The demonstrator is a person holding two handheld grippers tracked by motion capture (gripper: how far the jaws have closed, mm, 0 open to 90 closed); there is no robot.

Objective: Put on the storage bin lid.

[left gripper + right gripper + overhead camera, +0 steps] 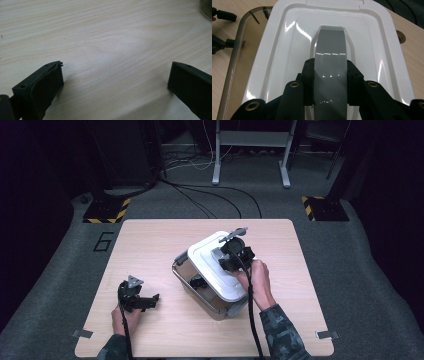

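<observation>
A clear box with a grey rim [200, 296] stands in the middle of the wooden table [145, 245]. Its white lid [212, 260] lies askew over it and leaves the near-left part uncovered. My right gripper [231, 256] is above the lid, shut on the lid's grey handle [330, 42]. In the right gripper view the jaws [330, 75] pinch that handle from both sides, with the box rim [234, 57] showing left of the lid [287, 50]. My left gripper [151, 301] rests on the table left of the box, open and holding nothing [115, 82].
A small dark object [198, 281] lies inside the box under the gap. A corner of the box [206, 7] shows at the top right of the left gripper view. Bare tabletop lies to the left and behind. Cables and stands sit on the floor beyond.
</observation>
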